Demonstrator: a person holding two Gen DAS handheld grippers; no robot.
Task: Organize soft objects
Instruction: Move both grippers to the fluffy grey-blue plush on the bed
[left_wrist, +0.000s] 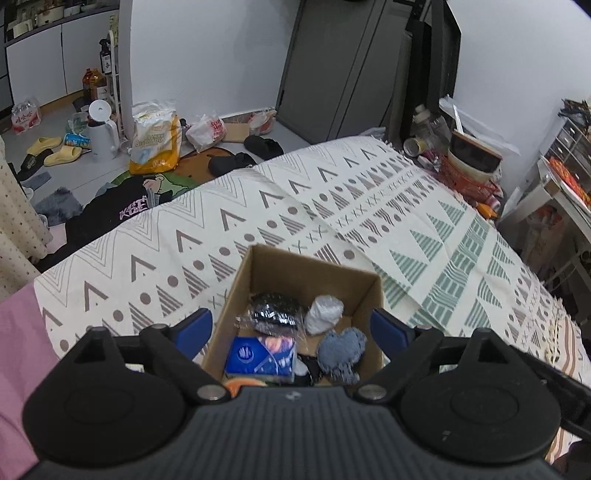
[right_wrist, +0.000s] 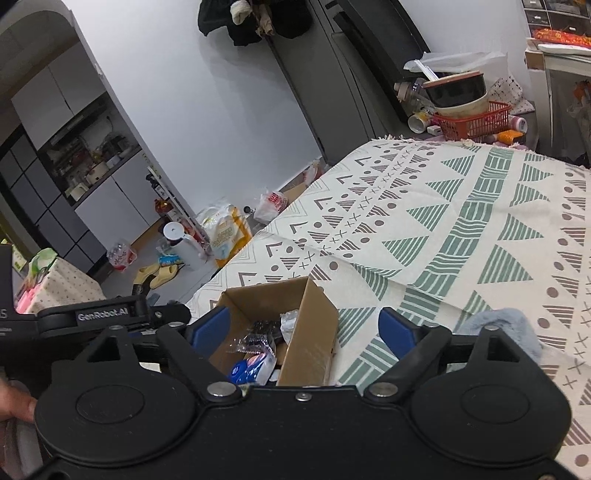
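An open cardboard box (left_wrist: 317, 266) stands on the patterned bedspread (left_wrist: 332, 206). It holds a blue tissue pack (left_wrist: 258, 356), a black item in clear wrap (left_wrist: 275, 312), a white bundle (left_wrist: 324, 314) and a grey-blue knitted piece (left_wrist: 341, 349). My left gripper (left_wrist: 291, 330) is open and empty, its blue pads on either side of the box just above it. My right gripper (right_wrist: 304, 328) is open and empty over the box's right wall (right_wrist: 310, 332). A grey fluffy item (right_wrist: 498, 319) lies on the bedspread behind my right finger.
The other gripper's body (right_wrist: 103, 317) shows at the left of the right wrist view. A red basket with bowls (right_wrist: 469, 118) stands past the bed's far end. The floor (left_wrist: 110, 155) holds bags, slippers, bottles and a white kettle. A pink cloth (left_wrist: 18, 350) lies at left.
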